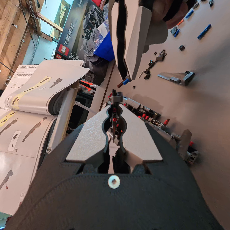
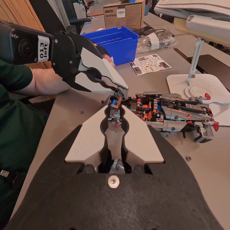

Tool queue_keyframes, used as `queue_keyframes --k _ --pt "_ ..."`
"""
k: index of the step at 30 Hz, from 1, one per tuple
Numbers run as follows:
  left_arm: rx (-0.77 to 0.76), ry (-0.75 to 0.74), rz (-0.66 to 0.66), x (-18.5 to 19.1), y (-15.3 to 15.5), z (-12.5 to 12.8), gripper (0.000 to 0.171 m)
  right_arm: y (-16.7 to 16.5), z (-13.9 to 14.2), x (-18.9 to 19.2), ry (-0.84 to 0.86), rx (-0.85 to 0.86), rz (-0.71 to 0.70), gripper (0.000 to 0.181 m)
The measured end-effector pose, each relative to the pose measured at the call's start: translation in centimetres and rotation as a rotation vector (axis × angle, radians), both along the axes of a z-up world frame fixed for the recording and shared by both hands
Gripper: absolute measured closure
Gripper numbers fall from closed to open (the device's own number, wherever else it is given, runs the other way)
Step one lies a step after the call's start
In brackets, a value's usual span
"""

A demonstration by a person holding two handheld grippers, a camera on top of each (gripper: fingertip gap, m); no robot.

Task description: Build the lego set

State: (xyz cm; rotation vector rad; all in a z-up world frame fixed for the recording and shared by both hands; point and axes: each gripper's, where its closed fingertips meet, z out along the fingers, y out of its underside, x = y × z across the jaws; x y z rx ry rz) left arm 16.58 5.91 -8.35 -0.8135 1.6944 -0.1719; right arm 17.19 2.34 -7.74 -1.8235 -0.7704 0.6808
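A grey, black and orange lego car (image 2: 174,112) lies on the grey table (image 2: 74,124); it also shows in the left wrist view (image 1: 155,119). My left gripper (image 1: 114,105) is shut on a grey panel piece with red pins (image 1: 114,119) at the car's front end. I cannot tell whether the piece is joined to the car. In the right wrist view the left gripper (image 2: 122,90) pinches this grey panel (image 2: 122,95). My right gripper (image 2: 115,105) is shut on a small piece with a blue pin and a brown axle (image 2: 116,105), just below the panel. The right gripper (image 1: 127,78) also shows from the left.
A blue bin (image 2: 118,41), a sticker sheet (image 2: 149,64), a bag of parts (image 2: 158,39) and a cardboard box (image 2: 124,13) lie behind the car. An open instruction booklet (image 1: 31,99) rests on a stand (image 2: 199,87). A grey wing panel (image 1: 176,78) and blue pins (image 1: 204,31) lie loose. The left gripper's tips are roughly 4 centimeters from the right gripper's.
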Motion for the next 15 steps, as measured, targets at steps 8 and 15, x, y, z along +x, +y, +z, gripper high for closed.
queue_keyframes --k 8,15 --pt "-0.038 -0.006 0.004 -0.2 0.6 -0.3 0.166 0.3 -0.8 -0.4 0.03 -0.002 0.002 0.168" --pt "-0.052 -0.007 -0.001 -0.3 0.7 -0.6 0.166 0.2 -1.4 -0.6 0.05 -0.026 0.019 0.169"
